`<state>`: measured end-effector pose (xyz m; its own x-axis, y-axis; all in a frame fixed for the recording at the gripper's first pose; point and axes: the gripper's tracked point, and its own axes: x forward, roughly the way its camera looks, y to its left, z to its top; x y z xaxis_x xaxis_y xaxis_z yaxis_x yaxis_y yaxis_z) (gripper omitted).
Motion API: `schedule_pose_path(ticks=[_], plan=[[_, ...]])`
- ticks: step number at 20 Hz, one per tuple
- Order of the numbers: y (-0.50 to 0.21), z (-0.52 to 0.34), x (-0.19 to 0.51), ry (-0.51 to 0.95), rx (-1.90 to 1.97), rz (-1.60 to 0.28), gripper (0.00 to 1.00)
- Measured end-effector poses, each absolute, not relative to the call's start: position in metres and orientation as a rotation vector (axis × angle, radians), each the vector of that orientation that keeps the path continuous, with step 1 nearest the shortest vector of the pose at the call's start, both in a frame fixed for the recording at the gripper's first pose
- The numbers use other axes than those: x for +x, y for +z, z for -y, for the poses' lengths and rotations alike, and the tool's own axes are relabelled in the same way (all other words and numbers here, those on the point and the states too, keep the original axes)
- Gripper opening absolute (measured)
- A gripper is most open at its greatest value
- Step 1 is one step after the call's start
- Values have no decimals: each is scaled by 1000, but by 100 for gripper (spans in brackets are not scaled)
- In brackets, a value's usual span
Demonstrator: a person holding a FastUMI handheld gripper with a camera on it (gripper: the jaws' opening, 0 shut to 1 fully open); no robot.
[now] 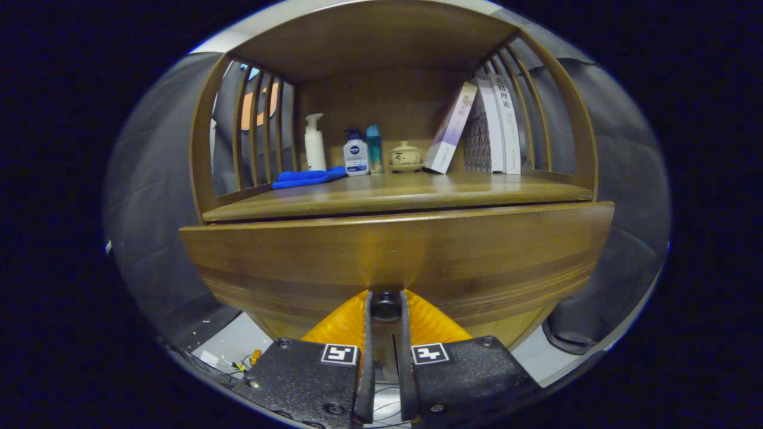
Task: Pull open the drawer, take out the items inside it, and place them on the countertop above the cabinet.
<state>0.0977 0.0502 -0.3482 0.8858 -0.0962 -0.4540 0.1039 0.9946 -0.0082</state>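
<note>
The wide brown wooden drawer front stood just ahead of the gripper, below the countertop of the brown wooden cabinet, and its small dark round knob sat between the two fingers, which were drawn close and pinched it from both sides. On the countertop, under the slatted shelf hood, lay a folded blue cloth beside a white pump bottle, a white bottle with a blue cap, a slim teal bottle and a small cream lidded ceramic pot. Well apart from the cloth, several pale books leaned against the slats.
</note>
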Motion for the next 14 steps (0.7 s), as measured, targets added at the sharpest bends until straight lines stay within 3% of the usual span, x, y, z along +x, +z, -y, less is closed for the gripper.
schedule_pose_path(ticks=[14], plan=[[-341, -62, 15, -43, 10, -497, 20]])
